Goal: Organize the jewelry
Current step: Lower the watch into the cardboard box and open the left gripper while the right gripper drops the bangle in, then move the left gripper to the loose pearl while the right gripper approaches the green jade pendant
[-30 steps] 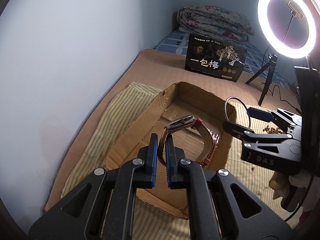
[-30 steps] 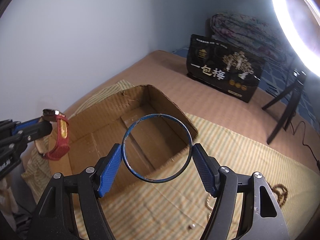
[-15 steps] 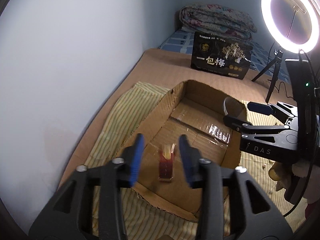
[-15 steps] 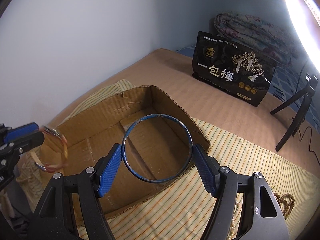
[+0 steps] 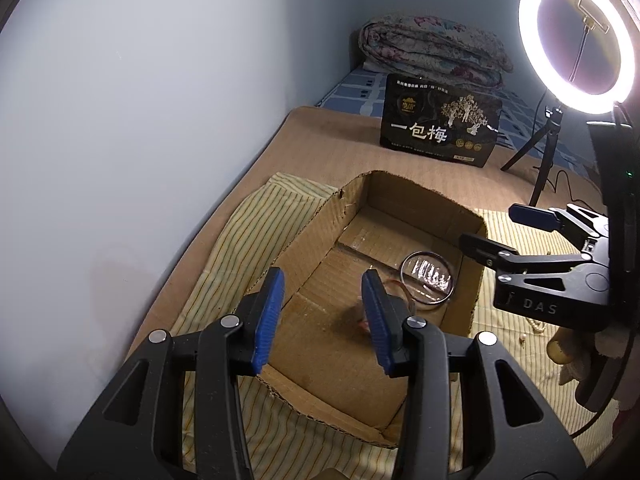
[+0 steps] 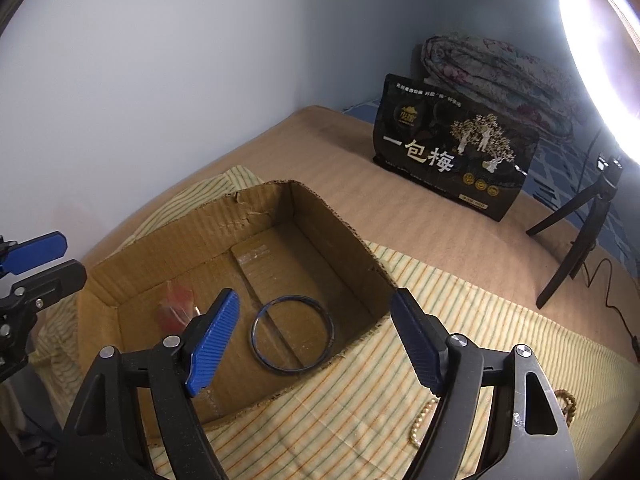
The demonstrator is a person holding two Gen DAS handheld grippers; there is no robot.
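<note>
The box (image 6: pixel 280 216) sits open-topped on the striped cloth (image 6: pixel 460 320), with free space above its floor. Both the left gripper (image 5: pixel 324 312) and right gripper (image 6: pixel 316 336) hang with jaws apart, empty, the right's having just widened. The bangle (image 6: pixel 292 334), earlier held, now lies flat in the box beside a blurred red thing, probably the watch (image 6: pixel 176 308), dropped since.

One open brown cardboard box (image 6: pixel 224 220), one dark blue metal bangle (image 6: pixel 292 334), one blurred red-strapped watch (image 6: pixel 176 310), one black snack pouch (image 6: pixel 452 148).
</note>
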